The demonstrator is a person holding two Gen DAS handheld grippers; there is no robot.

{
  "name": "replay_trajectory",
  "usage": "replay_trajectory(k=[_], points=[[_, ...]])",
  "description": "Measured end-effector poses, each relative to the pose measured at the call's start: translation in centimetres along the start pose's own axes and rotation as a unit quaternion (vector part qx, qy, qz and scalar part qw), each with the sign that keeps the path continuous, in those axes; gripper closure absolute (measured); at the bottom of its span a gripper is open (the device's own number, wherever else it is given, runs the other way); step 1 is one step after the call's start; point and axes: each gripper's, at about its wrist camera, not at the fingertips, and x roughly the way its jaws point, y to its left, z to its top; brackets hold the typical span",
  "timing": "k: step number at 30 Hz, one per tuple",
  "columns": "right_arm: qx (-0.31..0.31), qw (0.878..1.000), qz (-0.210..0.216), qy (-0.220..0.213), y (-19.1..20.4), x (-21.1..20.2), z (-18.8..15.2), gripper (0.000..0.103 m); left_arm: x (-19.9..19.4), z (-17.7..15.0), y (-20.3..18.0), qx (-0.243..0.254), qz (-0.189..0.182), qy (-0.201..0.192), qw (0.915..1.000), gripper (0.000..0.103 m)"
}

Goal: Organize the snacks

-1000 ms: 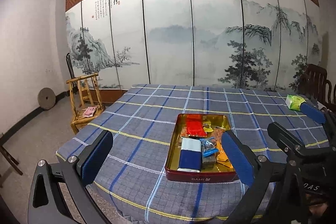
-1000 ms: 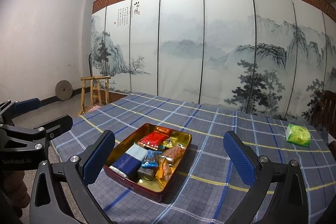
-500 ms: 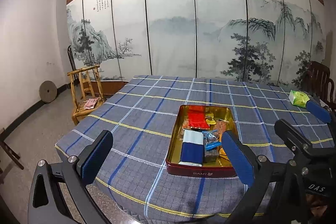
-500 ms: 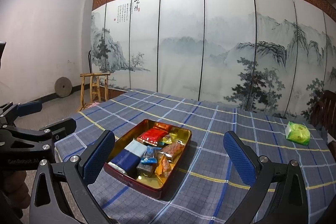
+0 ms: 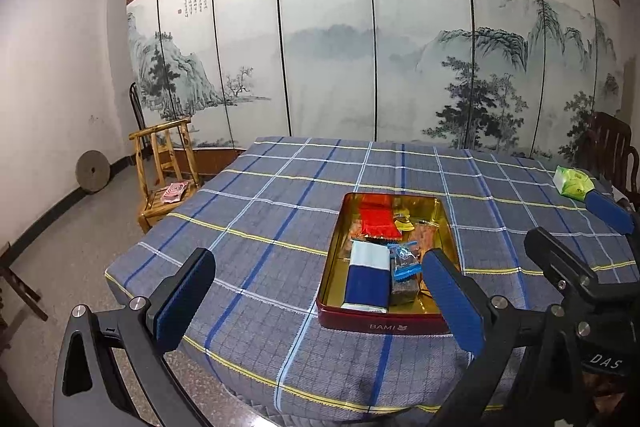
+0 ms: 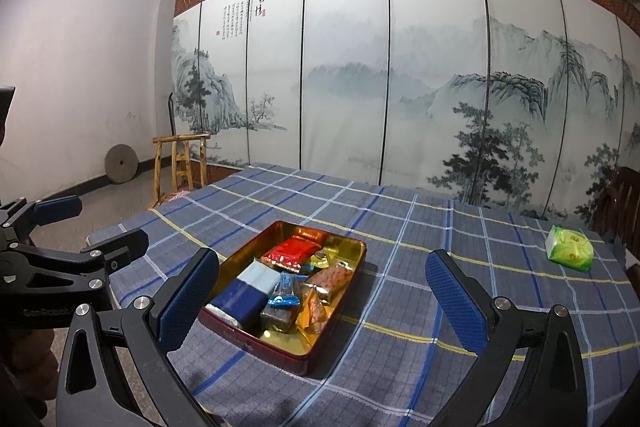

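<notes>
On the checked counter (image 6: 420, 311) sits one red tin (image 6: 256, 337) with gold lining, already holding most of the snacks: a blue-and-white pack (image 6: 244, 291), a red pack (image 6: 290, 251), a blue-wrapped sweet (image 6: 285, 301), a dark one (image 6: 278, 317), two orange ones and a yellow one, about seven. One green pack (image 6: 570, 248) lies well apart, near the far right edge; by my judgement that is what remains. Left tongs (image 5: 320, 307) and right tongs (image 6: 324, 303) both hang released, gripping nothing
</notes>
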Motion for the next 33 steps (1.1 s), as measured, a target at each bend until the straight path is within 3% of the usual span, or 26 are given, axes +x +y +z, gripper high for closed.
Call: replay_trajectory(k=[24,33], points=[[0.007,1.0,0.009,0.023,-0.8,1.7,-1.0,0.0,2.0,-0.7,-0.7,0.011,0.0,0.022,0.9997,0.001],[0.027,0.997,-0.005,0.078,-6.6,4.3,-3.4,0.0,3.1,0.1,-2.5,0.028,-0.003,0.023,0.9993,0.001]])
